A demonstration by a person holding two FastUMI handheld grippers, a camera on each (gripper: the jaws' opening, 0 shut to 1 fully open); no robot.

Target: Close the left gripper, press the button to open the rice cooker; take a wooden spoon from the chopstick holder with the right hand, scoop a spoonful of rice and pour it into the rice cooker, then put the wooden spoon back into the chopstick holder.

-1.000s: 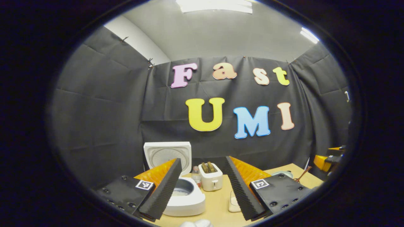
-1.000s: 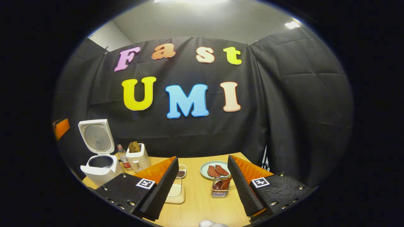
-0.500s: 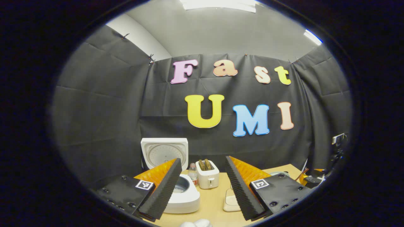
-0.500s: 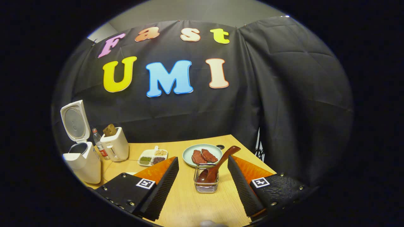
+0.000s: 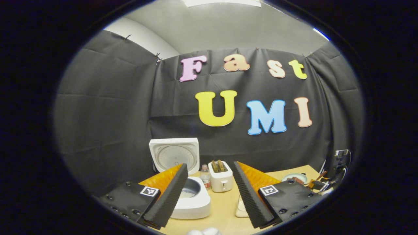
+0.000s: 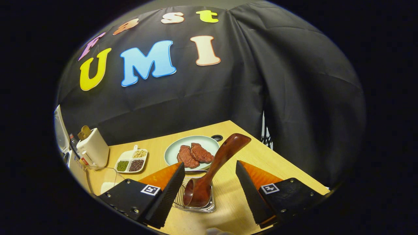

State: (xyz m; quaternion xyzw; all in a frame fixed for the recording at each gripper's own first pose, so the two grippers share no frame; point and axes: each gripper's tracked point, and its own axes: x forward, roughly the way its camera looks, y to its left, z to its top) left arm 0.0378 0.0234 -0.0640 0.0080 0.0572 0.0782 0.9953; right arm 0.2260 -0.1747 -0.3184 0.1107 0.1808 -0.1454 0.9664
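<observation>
- Wooden spoon (image 6: 213,167) stands bowl-down in the wire chopstick holder (image 6: 196,205), handle leaning up and to the right. That lean puts the handle in the gap between the right tongs (image 6: 209,186), so my guess is the approach is lined up for a handle grasp.
- Right tongs: released, fingers spread wide on either side of the spoon, not touching it. Nothing held.
- Left tongs (image 5: 209,192): also spread wide, empty, hovering over the desk (image 5: 225,209) near the rice cooker (image 5: 191,199).
- Rice cooker lid (image 5: 174,156) stands upright and the pot is exposed, with something pale inside. So the button step looks done, and the left side is likely just parked out of the way.
- In the right gripper view, a plate (image 6: 191,151) with two reddish slabs sits just behind the holder. A divided dish (image 6: 131,161) of grains sits further left, near the toaster (image 6: 94,147).
- Which container holds the rice for scooping: can't tell. There's a clear tub (image 6: 101,181) at the lower left with something pale in it, a possible candidate.
- Current step as I read it: pick up the spoon. Scoop, pour and return are not yet done.
- Risk: the light wire holder may lift or tip with the spoon if the pull isn't along the handle's lean.
</observation>
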